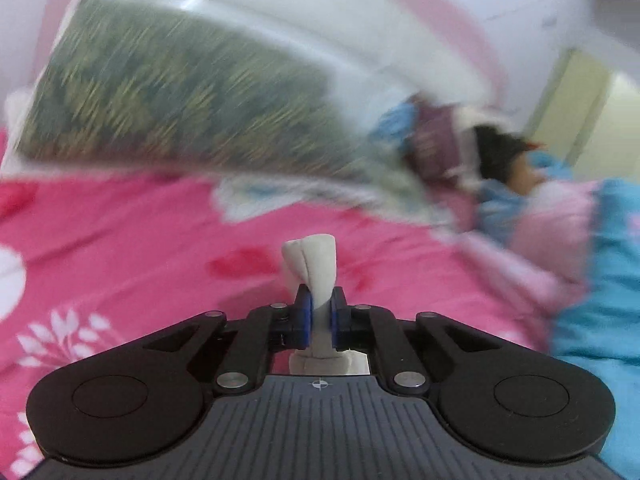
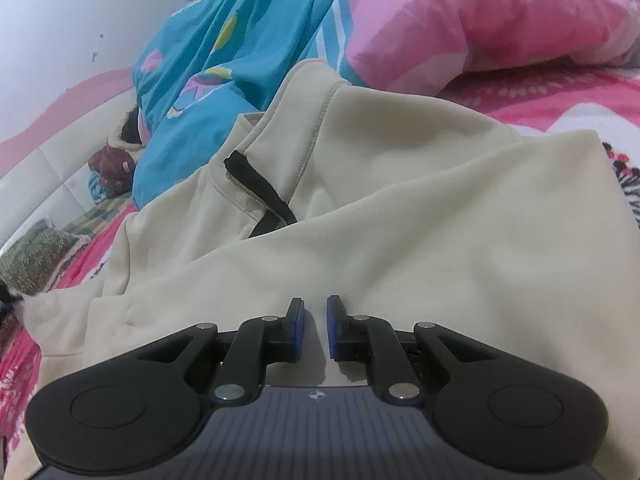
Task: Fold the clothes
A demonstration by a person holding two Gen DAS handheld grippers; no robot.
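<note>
While the left wrist view is smearing with motion blur, we are still reading the left gripper [image 1: 320, 312] clearly: its jaws are clamping a bunched fold of cream fabric [image 1: 310, 264], which is sticking up past the blue pads toward 12 o'clock. Behind it we are seeing a pink floral bedsheet [image 1: 120, 248], a green patterned pillow [image 1: 160, 92] at 10–11 o'clock, and a blurred pile of blue and pink bedding at 3 o'clock.

In the right wrist view we are hovering the right gripper [image 2: 315, 328] over the cream garment [image 2: 420, 208], jaws standing narrowly apart with nothing between them; whether the tips are touching the cloth, we cannot tell. The garment is lying spread on the bed, filling the middle of the frame, its collar and black-edged zipper [image 2: 260, 196] sitting at 11 o'clock from the fingertips. A blue patterned quilt [image 2: 240, 40] is lying at 11–12 o'clock beyond the collar, a pink quilt [image 2: 480, 20] at 1 o'clock.
</note>
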